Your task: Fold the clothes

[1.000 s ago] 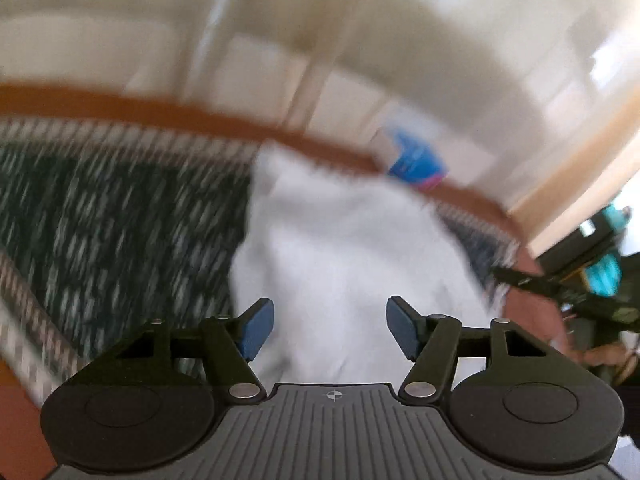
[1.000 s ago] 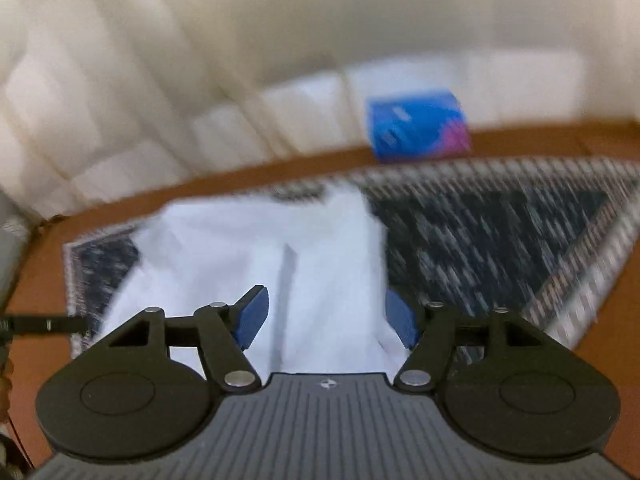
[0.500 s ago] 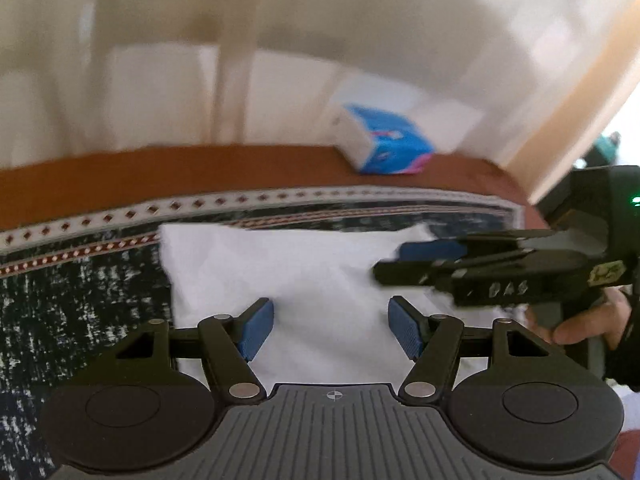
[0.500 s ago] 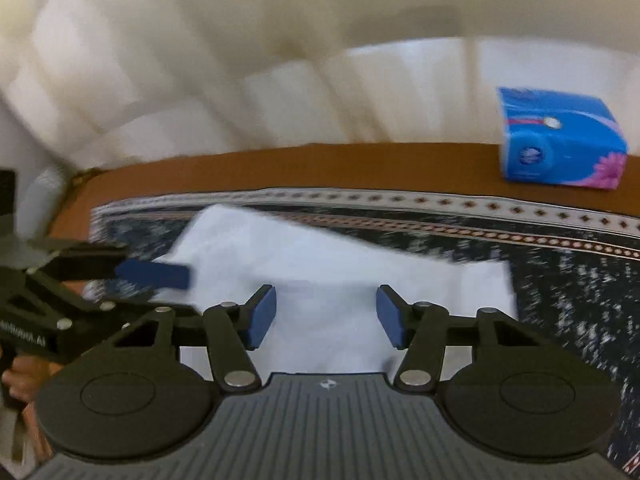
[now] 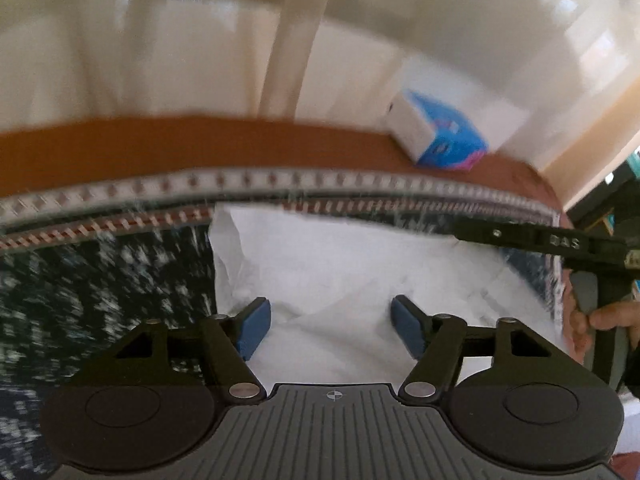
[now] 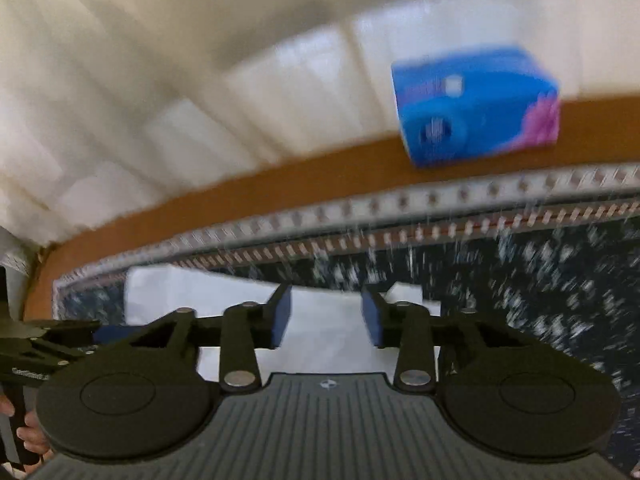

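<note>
A white garment lies rumpled on a dark patterned cloth. My left gripper is open just over the garment's near part, its blue pads wide apart with white fabric showing between them. In the right wrist view the garment is a flat white strip. The right gripper hovers at its edge; its jaws are closing, the pads still apart, with fabric seen in the gap. Each gripper shows in the other's view: the right gripper at the right, the left gripper at the left.
A blue tissue box stands on the brown table near its far edge, beyond the cloth's banded border. Cream curtains hang behind. A hand grips the right tool's handle.
Both views have swung round toward the table's far edge and come lower over the garment. The right gripper's pads stand closer together. In the left view the right gripper has drawn off rightward.
</note>
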`<state>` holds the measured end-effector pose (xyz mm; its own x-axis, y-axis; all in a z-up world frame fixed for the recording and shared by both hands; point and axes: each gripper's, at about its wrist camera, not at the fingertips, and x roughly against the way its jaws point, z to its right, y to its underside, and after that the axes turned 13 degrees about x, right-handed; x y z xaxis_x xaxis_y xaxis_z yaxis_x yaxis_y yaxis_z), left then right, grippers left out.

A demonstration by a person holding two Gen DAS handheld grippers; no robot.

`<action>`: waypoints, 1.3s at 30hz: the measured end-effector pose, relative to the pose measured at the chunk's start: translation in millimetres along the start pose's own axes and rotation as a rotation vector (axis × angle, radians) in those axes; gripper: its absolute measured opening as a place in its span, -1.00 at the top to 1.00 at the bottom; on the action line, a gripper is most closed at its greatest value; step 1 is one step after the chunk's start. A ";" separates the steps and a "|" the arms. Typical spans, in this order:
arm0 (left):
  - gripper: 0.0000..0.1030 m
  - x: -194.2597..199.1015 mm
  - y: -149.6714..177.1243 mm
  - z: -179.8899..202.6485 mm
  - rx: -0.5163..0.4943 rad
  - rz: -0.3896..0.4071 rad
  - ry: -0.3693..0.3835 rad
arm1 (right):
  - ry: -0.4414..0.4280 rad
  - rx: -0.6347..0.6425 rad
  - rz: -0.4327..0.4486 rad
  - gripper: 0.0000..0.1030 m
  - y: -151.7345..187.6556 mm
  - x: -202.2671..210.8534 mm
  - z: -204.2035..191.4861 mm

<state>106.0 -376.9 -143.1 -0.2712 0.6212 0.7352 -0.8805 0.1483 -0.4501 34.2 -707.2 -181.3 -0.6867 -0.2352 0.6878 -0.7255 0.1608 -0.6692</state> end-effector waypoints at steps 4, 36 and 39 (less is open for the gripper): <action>-0.63 12.1 1.8 24.0 -0.028 0.019 0.103 | -0.034 0.078 0.031 -0.16 -4.3 18.4 -17.4; -0.77 42.6 71.2 -67.3 0.417 -0.077 0.051 | -0.194 -0.222 -0.189 -0.53 78.3 63.8 46.0; -0.88 33.8 72.0 -74.6 0.446 -0.093 0.066 | -0.239 -0.257 -0.214 -0.56 82.0 58.8 49.8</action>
<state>62.4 -287.8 -188.5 -0.1703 0.6709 0.7217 -0.9852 -0.1309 -0.1108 -63.2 -755.6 -209.7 -0.5109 -0.5006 0.6988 -0.8595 0.3114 -0.4054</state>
